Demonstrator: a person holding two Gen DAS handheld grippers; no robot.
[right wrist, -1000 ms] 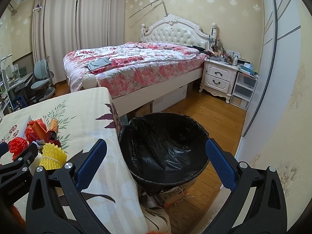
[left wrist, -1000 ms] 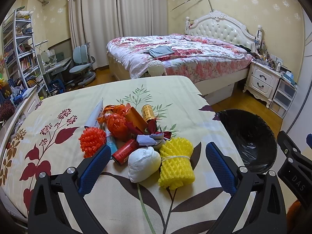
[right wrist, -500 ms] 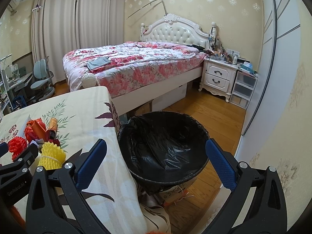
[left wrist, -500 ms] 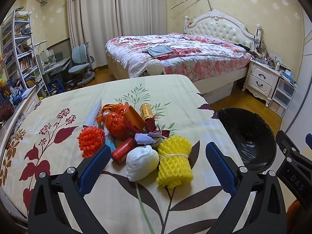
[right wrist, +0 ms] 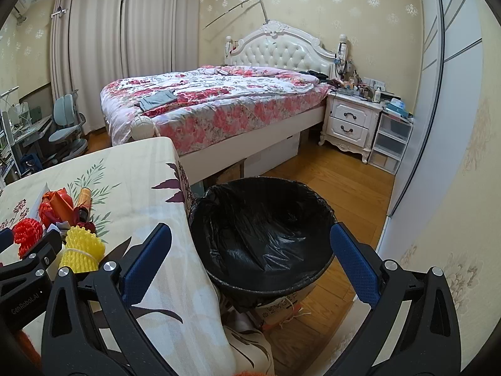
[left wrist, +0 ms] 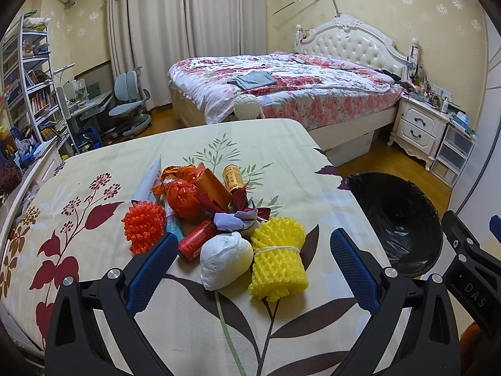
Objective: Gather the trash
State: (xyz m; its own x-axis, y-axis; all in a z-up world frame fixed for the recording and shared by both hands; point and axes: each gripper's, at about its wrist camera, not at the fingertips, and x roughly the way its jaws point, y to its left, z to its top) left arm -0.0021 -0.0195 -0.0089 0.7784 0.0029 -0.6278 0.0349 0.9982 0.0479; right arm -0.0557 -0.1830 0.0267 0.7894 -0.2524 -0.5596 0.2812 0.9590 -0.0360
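Note:
A heap of trash lies on the flowered tablecloth [left wrist: 94, 163]: a yellow foam net [left wrist: 278, 258], a white wad [left wrist: 225, 260], a red cylinder [left wrist: 195, 240], an orange foam net [left wrist: 143, 226], crumpled orange wrap [left wrist: 183, 199], a gold can [left wrist: 232, 178] and a white tube [left wrist: 150, 181]. My left gripper [left wrist: 250, 263] is open, its blue pads on either side of the heap's near edge, touching nothing. My right gripper [right wrist: 250, 260] is open and empty above the black-lined bin [right wrist: 266, 235] beside the table. The yellow foam net [right wrist: 82, 247] shows at the right view's left edge.
The bin [left wrist: 397, 219] stands off the table's right edge on a wooden floor [right wrist: 338, 172]. A bed [left wrist: 281, 91] with a floral quilt fills the room's far side, with a white nightstand [right wrist: 350, 125] beside it. A desk chair [left wrist: 128, 106] and bookshelves [left wrist: 28, 78] stand at left.
The left view has pulled back and risen slightly, so the heap sits a little higher in the frame. The right gripper has barely moved over the bin.

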